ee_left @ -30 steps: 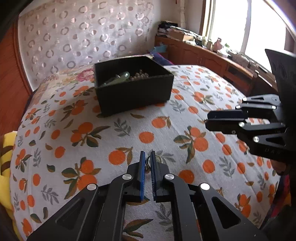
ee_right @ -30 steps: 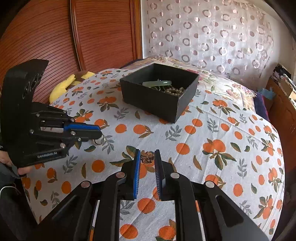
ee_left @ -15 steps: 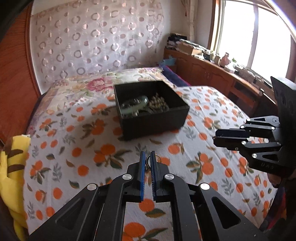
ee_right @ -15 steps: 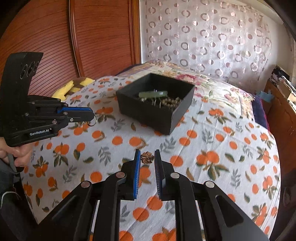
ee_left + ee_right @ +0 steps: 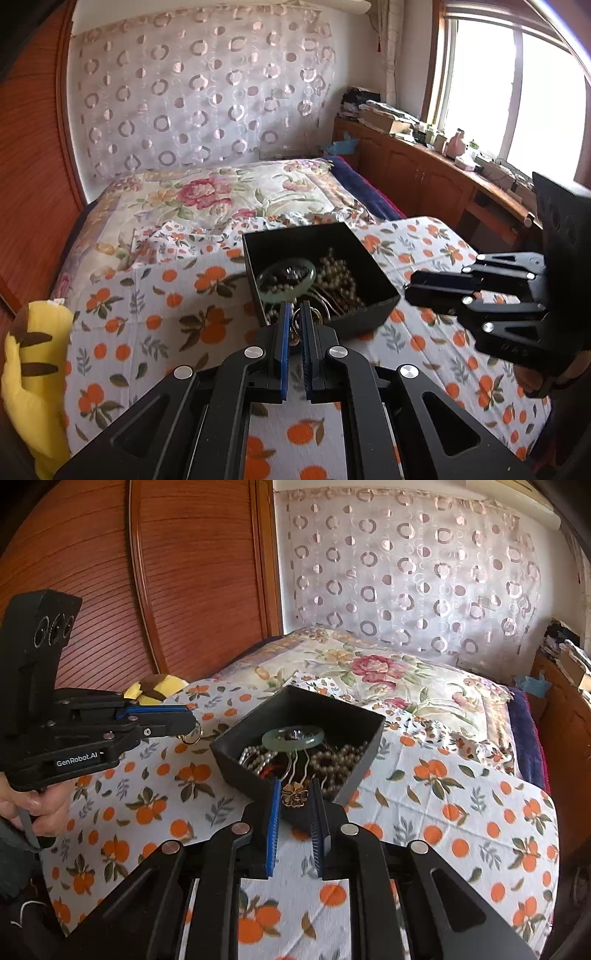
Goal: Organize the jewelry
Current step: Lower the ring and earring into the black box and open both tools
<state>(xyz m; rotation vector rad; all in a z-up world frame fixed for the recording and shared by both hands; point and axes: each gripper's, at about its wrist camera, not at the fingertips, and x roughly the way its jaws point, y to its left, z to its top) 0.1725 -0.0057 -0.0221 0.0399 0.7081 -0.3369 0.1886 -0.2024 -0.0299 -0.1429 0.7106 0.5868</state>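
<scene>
A black open box (image 5: 373, 317) (image 5: 236, 764) sits on the orange-print cloth, holding a green bangle (image 5: 291, 288) (image 5: 293, 738), bead strands (image 5: 340, 277) and other pieces. My left gripper (image 5: 294, 321) is shut on small gold rings (image 5: 192, 735), held above the cloth just left of the box's near corner. My right gripper (image 5: 294, 797) is shut on a bronze flower hairpin (image 5: 294, 795), held over the box's near edge, its prongs pointing into the box. The right gripper also shows in the left wrist view (image 5: 413, 291), beside the box's right corner.
The orange-print cloth (image 5: 155, 325) covers a bed with a floral quilt (image 5: 221, 192) behind. A yellow plush toy (image 5: 33, 354) lies at the left edge. A wooden sliding door (image 5: 177, 576) stands left; a wooden cabinet (image 5: 424, 177) with clutter runs under the window.
Both grippers have risen and moved toward the box, carrying the rings and the flower hairpin. The box now sits just ahead of both fingertips.
</scene>
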